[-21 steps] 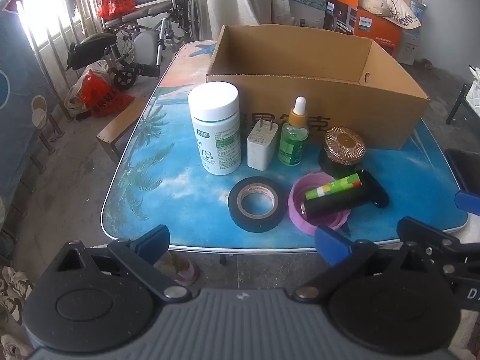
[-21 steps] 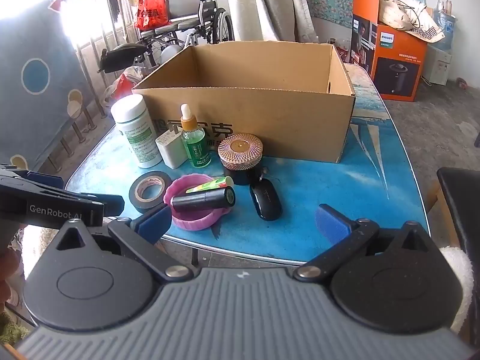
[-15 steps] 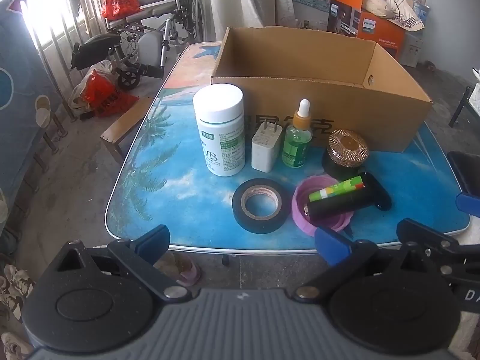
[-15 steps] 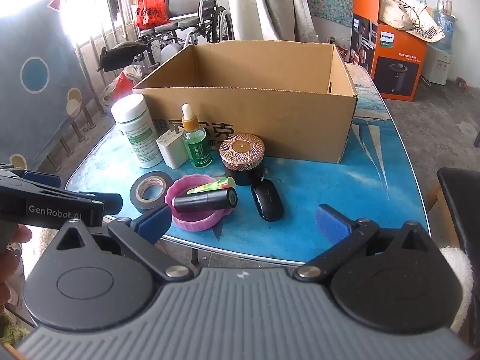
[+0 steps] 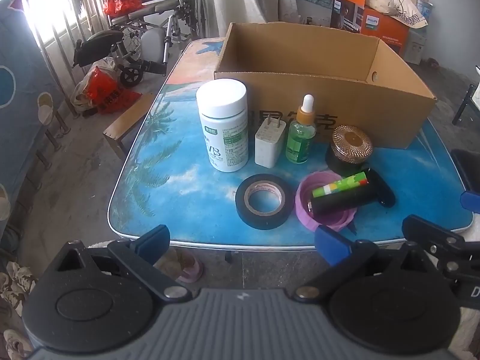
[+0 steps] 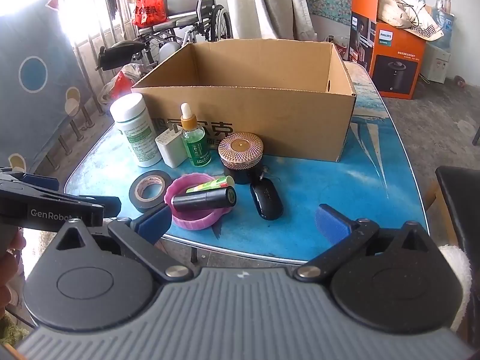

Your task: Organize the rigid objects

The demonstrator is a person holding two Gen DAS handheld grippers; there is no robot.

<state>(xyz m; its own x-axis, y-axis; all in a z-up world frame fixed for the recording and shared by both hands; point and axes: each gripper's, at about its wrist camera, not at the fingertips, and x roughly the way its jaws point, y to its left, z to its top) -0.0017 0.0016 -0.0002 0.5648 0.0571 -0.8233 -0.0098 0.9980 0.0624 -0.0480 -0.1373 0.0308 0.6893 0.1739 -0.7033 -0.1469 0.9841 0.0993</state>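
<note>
An open cardboard box point(image 5: 324, 102) point(image 6: 249, 120) stands on a blue table point(image 5: 186, 186). In front of it stand a white pill bottle point(image 5: 223, 126) point(image 6: 135, 130), a white charger point(image 5: 268, 144), a green dropper bottle point(image 5: 301, 133) point(image 6: 195, 138) and a gold-lidded jar point(image 5: 351, 147) point(image 6: 240, 156). Nearer lie a black tape roll point(image 5: 264, 201) point(image 6: 150, 189), a pink lid point(image 5: 325, 207) point(image 6: 195, 204) holding a black tube and a green stick, and a black mouse point(image 6: 266, 199). My left gripper point(image 5: 243, 241) and right gripper point(image 6: 243, 222) are open and empty, at the table's near edge.
A wheelchair point(image 5: 144, 45) and red bags stand beyond the table's left side. An orange Philips carton point(image 6: 393, 57) stands at the back right. A dark chair edge point(image 6: 459, 198) is at the right.
Both grippers have moved slightly toward the table, the left a bit more. The objects have not moved.
</note>
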